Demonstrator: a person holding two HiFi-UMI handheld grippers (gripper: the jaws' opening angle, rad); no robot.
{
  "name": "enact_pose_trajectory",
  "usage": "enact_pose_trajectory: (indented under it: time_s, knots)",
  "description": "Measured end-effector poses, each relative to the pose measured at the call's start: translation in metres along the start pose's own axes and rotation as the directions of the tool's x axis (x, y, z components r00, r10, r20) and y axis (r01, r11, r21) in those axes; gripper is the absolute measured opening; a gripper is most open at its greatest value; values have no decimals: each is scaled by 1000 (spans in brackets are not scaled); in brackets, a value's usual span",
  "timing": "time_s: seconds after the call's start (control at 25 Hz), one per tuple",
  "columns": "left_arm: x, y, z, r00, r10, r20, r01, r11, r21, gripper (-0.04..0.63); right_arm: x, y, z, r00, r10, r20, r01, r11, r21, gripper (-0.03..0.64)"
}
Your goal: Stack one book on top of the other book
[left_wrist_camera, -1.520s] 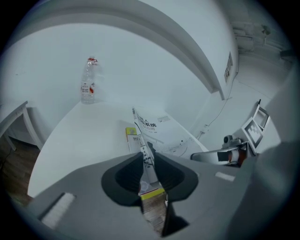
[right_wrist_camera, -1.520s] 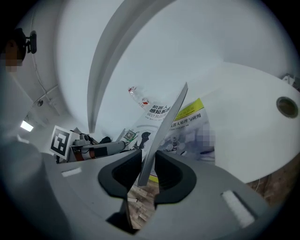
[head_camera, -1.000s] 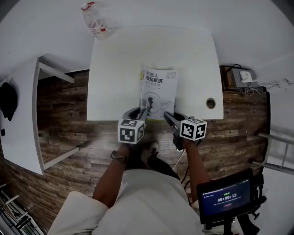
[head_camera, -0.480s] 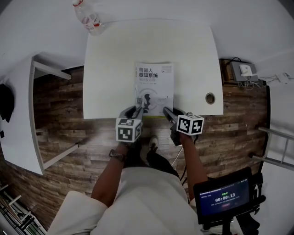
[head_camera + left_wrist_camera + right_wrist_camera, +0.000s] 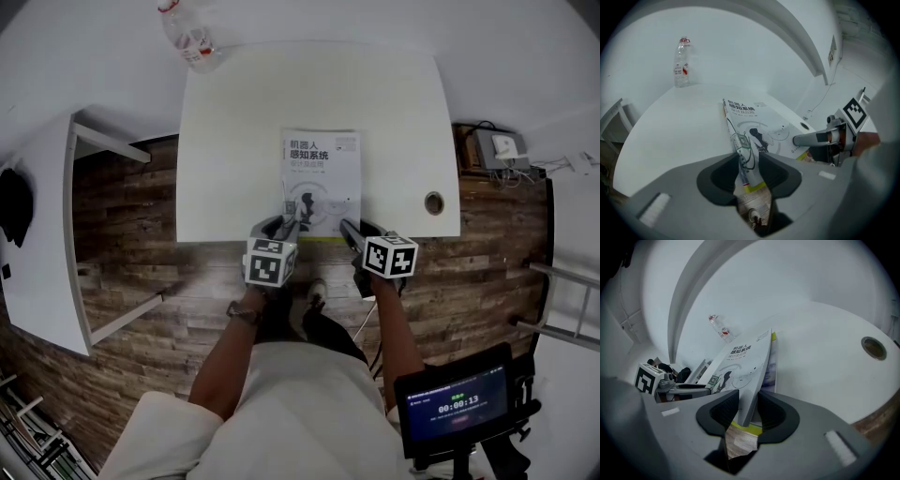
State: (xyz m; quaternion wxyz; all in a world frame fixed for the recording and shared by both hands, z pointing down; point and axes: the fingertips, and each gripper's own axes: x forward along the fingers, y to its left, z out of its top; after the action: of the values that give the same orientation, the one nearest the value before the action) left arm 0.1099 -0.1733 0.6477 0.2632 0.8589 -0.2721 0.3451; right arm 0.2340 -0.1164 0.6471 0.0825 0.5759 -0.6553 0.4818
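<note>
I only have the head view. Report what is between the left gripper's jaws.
Observer: The white book, by its near corner; the left gripper has jaws that have just been opening around it.
Operator: Now the right gripper.
Observer: The right gripper has jaws that have just been opening too, with the white book's near edge between them.
Operator: Check under that book.
Observer: A second book lies beneath, its purplish cover and yellow edge showing past the white book's edge.
</note>
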Motion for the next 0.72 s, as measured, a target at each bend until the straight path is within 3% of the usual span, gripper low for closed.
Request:
enact_pose_trajectory:
  time_s: [0.44,0.72]
  knots:
    - [10,-3,2,1000,-22,-10,22,999,39,153,-3,-10,5,999,-49,1,49,999,-17,141]
    - [7,-3,1,999,-21,-36,23,997,69,201,-1,-4,0,995,-88,-38,80,980,-183,249]
